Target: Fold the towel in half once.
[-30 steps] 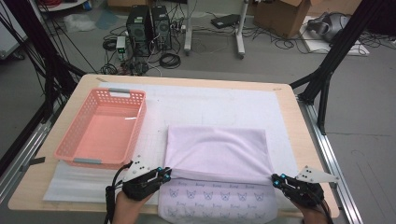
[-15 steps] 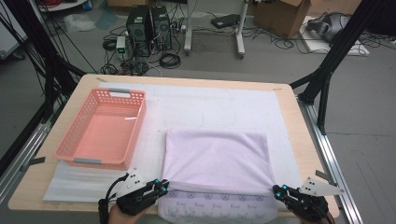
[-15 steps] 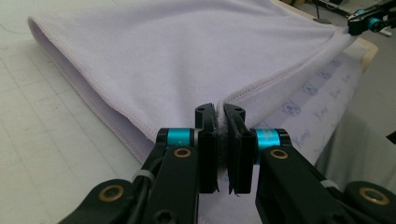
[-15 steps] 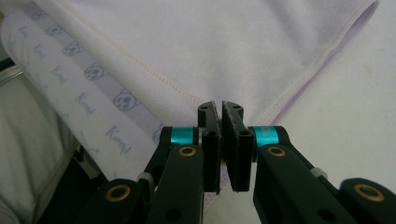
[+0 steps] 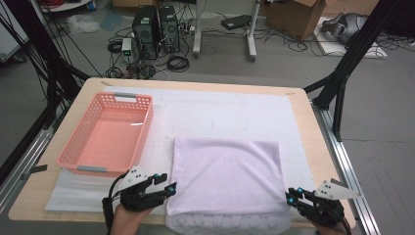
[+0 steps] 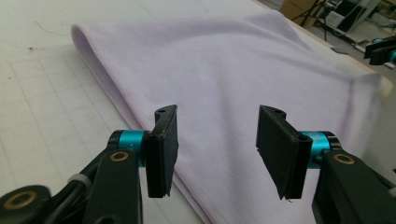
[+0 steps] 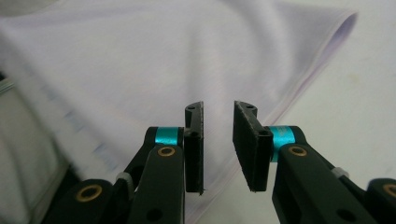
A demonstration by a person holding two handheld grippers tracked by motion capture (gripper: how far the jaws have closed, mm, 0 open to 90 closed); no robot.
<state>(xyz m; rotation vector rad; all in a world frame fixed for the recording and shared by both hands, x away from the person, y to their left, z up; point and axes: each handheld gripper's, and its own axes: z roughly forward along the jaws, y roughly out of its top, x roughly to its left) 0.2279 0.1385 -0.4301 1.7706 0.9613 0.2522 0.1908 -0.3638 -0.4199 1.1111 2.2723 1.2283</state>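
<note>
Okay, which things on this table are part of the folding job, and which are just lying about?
In the job:
- lilac cloth, folded over
- left gripper, jaws just opened off the cloth
- right gripper, jaws just opened slightly

Lying about:
- pink basket
- white mat covering the table

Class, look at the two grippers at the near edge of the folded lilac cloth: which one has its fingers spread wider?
The left gripper: a wide gap shows cloth between its fingers, whereas the right gripper shows a narrow slit.
</note>
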